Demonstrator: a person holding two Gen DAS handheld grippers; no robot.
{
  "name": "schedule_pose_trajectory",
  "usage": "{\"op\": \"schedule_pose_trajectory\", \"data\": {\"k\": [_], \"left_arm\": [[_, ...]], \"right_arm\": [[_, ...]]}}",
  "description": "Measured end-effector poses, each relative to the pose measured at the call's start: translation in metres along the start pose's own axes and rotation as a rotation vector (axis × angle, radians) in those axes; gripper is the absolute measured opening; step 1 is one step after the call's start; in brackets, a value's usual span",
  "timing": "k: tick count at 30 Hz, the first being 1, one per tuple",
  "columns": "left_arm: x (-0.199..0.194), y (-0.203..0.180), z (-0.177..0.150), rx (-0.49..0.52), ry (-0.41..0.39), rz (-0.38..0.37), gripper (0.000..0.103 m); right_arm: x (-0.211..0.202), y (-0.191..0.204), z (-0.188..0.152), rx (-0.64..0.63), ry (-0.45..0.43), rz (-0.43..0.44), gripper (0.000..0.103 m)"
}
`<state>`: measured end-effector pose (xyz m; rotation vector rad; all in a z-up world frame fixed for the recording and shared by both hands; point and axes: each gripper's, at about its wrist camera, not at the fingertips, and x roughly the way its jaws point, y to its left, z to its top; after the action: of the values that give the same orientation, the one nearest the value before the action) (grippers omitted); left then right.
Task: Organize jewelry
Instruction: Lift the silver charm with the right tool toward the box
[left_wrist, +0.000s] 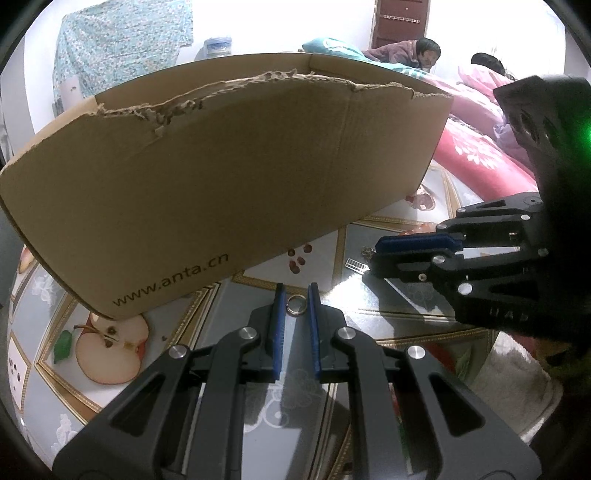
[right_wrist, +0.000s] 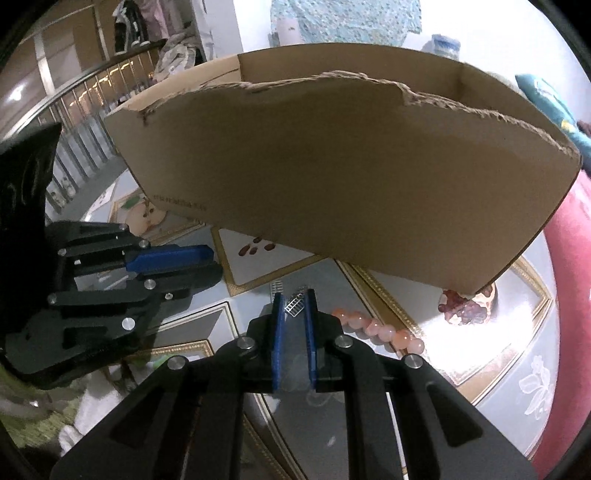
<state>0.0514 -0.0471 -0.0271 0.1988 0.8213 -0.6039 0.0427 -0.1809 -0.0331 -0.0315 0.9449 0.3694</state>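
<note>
My left gripper (left_wrist: 296, 295) is low in the left wrist view, its blue pads shut on a small metal ring (left_wrist: 296, 306) just in front of the cardboard box (left_wrist: 221, 177). My right gripper (right_wrist: 294, 297) is shut on a small silver grid-shaped piece (right_wrist: 294, 306). From the left wrist view the right gripper (left_wrist: 373, 256) comes in from the right, with the silver piece (left_wrist: 356, 265) at its tips. In the right wrist view the left gripper (right_wrist: 216, 264) reaches in from the left. A pink bead bracelet (right_wrist: 376, 328) lies on the table beside the right fingers.
The open cardboard box (right_wrist: 351, 177) with a torn rim stands close ahead on the fruit-patterned table (left_wrist: 110, 347). Another small silver piece (right_wrist: 277, 286) lies on the table. A bed with a pink quilt (left_wrist: 472, 140) and people on it lies beyond on the right.
</note>
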Motion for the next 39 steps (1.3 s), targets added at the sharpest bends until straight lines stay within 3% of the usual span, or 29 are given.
{"op": "schedule_pose_trajectory", "data": {"k": [10, 12, 17, 30, 33, 35, 37, 39], "left_arm": [[0.000, 0.000, 0.000, 0.000, 0.000, 0.002, 0.011], [0.000, 0.000, 0.000, 0.000, 0.000, 0.001, 0.011], [0.000, 0.001, 0.001, -0.001, 0.000, -0.001, 0.011], [0.000, 0.001, 0.002, 0.003, -0.003, 0.002, 0.011], [0.001, 0.001, 0.002, 0.001, -0.003, 0.003, 0.011], [0.001, 0.001, 0.002, 0.002, -0.003, 0.003, 0.011], [0.001, 0.000, 0.002, 0.003, -0.002, 0.004, 0.011], [0.000, 0.000, 0.002, 0.003, -0.003, 0.004, 0.011]], "right_arm": [[0.006, 0.003, 0.010, -0.053, 0.016, -0.003, 0.014], [0.005, 0.001, 0.010, -0.052, 0.018, -0.003, 0.009], [-0.001, -0.008, 0.007, -0.007, 0.017, 0.044, 0.002], [-0.038, -0.034, 0.007, 0.133, -0.080, 0.169, 0.002], [-0.035, -0.028, 0.008, 0.095, -0.067, 0.147, 0.002], [-0.028, -0.023, 0.009, 0.069, -0.038, 0.130, 0.006], [-0.020, -0.017, 0.009, 0.043, -0.019, 0.111, 0.020], [-0.015, -0.012, 0.009, 0.011, -0.012, 0.098, 0.023]]}}
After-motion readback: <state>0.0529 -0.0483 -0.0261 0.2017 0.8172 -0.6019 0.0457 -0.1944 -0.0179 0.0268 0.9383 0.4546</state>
